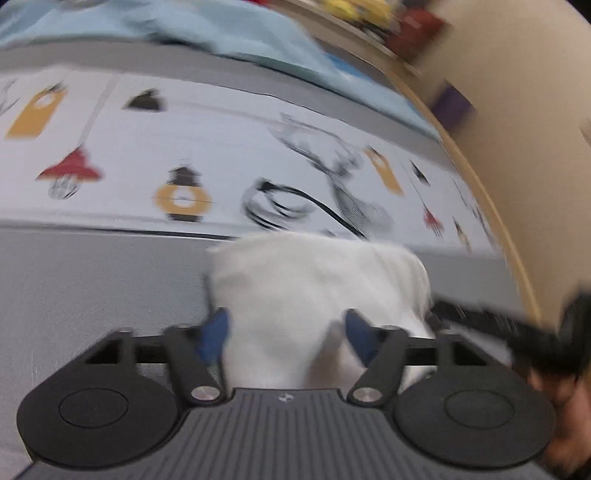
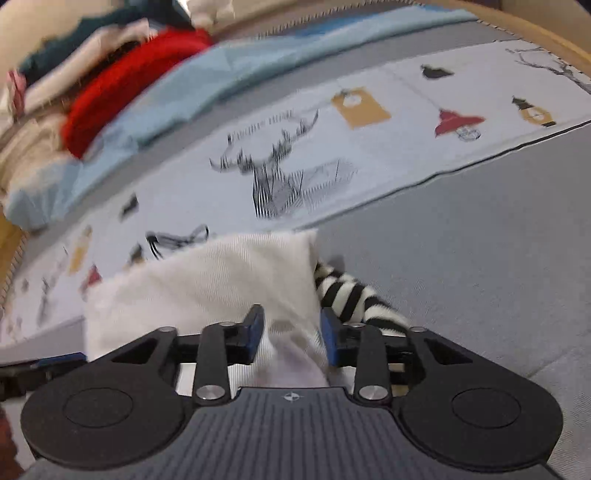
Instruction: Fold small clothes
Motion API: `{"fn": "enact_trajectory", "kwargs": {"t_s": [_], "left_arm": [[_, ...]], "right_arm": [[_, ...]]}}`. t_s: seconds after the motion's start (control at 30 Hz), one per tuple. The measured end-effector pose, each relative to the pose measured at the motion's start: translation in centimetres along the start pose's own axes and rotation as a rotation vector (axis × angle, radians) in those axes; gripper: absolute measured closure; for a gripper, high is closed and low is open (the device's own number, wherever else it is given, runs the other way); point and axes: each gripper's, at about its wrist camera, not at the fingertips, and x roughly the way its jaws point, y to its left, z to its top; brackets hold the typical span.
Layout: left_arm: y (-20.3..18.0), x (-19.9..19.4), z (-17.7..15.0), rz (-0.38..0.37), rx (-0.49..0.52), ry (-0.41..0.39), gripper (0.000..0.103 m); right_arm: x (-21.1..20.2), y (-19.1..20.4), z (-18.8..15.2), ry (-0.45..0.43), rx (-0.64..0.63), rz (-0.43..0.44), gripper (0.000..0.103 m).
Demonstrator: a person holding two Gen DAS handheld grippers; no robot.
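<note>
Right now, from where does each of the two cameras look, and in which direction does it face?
Left wrist: sits on the left gripper, looks down along its parted fingers at the white cloth on the grey cover; a hand shows at right.
Right wrist: sits on the right gripper, faces the same cloth and a striped garment.
Shared: white cloth, deer-print blanket, light blue fabric.

Left gripper (image 1: 286, 334) low in frame, blue fingertips (image 1: 216, 330) spread wide with a white garment (image 1: 317, 291) bunched between them. Behind it, a grey blanket (image 1: 92, 295) with a pale printed band (image 1: 221, 158) of lanterns and a stag. Farther back, light blue fabric (image 1: 207, 33), all blurred.
</note>
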Motion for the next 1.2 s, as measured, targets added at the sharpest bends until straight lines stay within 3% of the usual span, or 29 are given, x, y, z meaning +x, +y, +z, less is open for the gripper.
{"fn": "enact_trajectory", "kwargs": {"t_s": [0.07, 0.13, 0.3, 0.5, 0.6, 0.63, 0.67, 0.7, 0.73, 0.77, 0.8, 0.97, 1.07, 1.13, 1.2], "left_arm": [[1.4, 1.0, 0.5, -0.009, -0.09, 0.035, 0.022], [2.4, 2.2, 0.7, -0.033, -0.166, 0.087, 0.022], [3.3, 4.1, 1.1, -0.07, -0.218, 0.115, 0.019], [4.9, 7.2, 1.6, -0.137, -0.301, 0.149, 0.016], [5.4, 8.4, 1.8, -0.18, -0.322, 0.157, 0.019], [5.2, 8.6, 2.0, -0.182, -0.309, 0.157, 0.027], [4.9, 8.7, 2.2, -0.18, -0.285, 0.156, 0.032], [4.3, 8.6, 2.6, -0.178, -0.241, 0.147, 0.045], [3.9, 8.2, 3.0, -0.176, -0.208, 0.131, 0.059], [3.4, 7.6, 3.6, -0.181, -0.177, 0.102, 0.064], [3.1, 7.0, 4.1, -0.188, -0.154, 0.068, 0.067], [2.6, 3.8, 6.4, -0.146, -0.057, -0.085, 0.068], [4.0, 2.4, 7.4, -0.112, -0.07, -0.133, 0.065], [5.2, 1.6, 7.9, -0.073, -0.095, -0.16, 0.053], [6.7, 0.6, 8.1, -0.026, -0.135, -0.171, 0.051]], "right_arm": [[-0.8, -0.9, 0.0, -0.013, -0.006, -0.01, 0.048], [-1.2, -1.9, 0.0, 0.01, -0.004, 0.001, 0.047], [-0.3, -3.8, -1.0, 0.141, -0.028, 0.019, 0.046], [1.0, -3.9, -1.8, 0.223, -0.019, 0.051, 0.04], [1.5, -3.2, -1.7, 0.235, -0.044, 0.051, 0.039], [1.6, -3.0, -1.7, 0.236, -0.048, 0.051, 0.039], [1.7, -2.8, -1.7, 0.23, -0.051, 0.049, 0.043], [1.8, -2.7, -1.6, 0.224, -0.051, 0.046, 0.049], [2.0, -2.6, -1.5, 0.218, -0.047, 0.048, 0.063], [2.2, -2.4, -1.4, 0.22, -0.038, 0.06, 0.076], [2.4, -2.2, -1.3, 0.225, -0.028, 0.074, 0.081], [3.1, 0.7, -0.9, 0.178, -0.07, 0.093, 0.094], [3.6, 2.4, -0.2, 0.118, -0.057, 0.124, 0.094], [4.0, 3.5, 0.1, 0.084, -0.057, 0.137, 0.094], [4.5, 4.5, 0.2, 0.075, -0.054, 0.142, 0.093]]}}
